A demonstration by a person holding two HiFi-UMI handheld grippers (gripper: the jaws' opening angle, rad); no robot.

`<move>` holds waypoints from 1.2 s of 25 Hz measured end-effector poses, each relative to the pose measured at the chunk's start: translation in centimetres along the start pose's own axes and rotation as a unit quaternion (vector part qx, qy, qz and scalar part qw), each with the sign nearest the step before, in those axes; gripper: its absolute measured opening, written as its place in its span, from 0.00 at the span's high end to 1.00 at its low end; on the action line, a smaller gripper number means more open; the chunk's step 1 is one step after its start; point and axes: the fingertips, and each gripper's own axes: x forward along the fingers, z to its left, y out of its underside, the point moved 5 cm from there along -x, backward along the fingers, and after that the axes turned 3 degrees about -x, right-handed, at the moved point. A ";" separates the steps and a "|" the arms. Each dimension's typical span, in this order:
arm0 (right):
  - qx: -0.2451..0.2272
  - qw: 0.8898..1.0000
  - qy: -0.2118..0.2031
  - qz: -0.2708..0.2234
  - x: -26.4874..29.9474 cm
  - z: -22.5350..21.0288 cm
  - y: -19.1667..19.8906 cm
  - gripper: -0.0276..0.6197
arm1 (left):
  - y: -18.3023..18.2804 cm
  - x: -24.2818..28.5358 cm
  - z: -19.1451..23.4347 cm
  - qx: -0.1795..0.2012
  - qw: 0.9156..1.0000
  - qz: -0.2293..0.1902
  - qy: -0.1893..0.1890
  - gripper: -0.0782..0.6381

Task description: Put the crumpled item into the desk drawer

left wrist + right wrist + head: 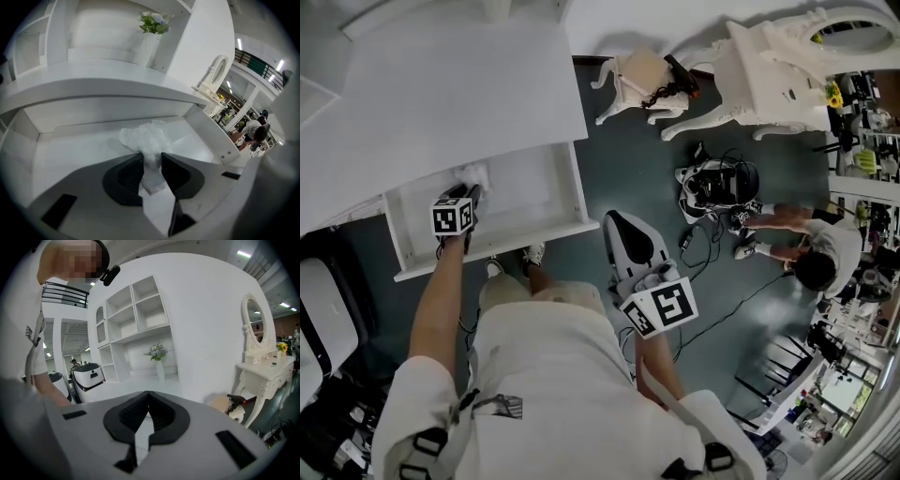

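- My right tool (147, 397) sat pinched together and empty, back by my body, well apart from the white table (441, 103).
- My left tool (151, 158) was narrowly parted, clamped on the tail of the crumpled white wad (145, 137) of thin plastic or paper.
- The wad bulged straight ahead of the tips, low inside the open white drawer (219, 143), so I judged the left tool only needed to let go.

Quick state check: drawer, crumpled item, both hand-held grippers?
desk drawer: pulled open.
crumpled item: inside the open drawer, pinched between the left jaws.
left hand-held gripper: shut on the crumpled item.
right hand-held gripper: shut, nothing between its jaws, off to the side of the drawer.
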 end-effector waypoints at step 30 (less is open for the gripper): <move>-0.013 0.999 0.009 -0.031 -2.6 6.6 -0.9 0.94 | 0.1 -4.2 0.1 0.037 0.999 -0.019 -0.020 0.45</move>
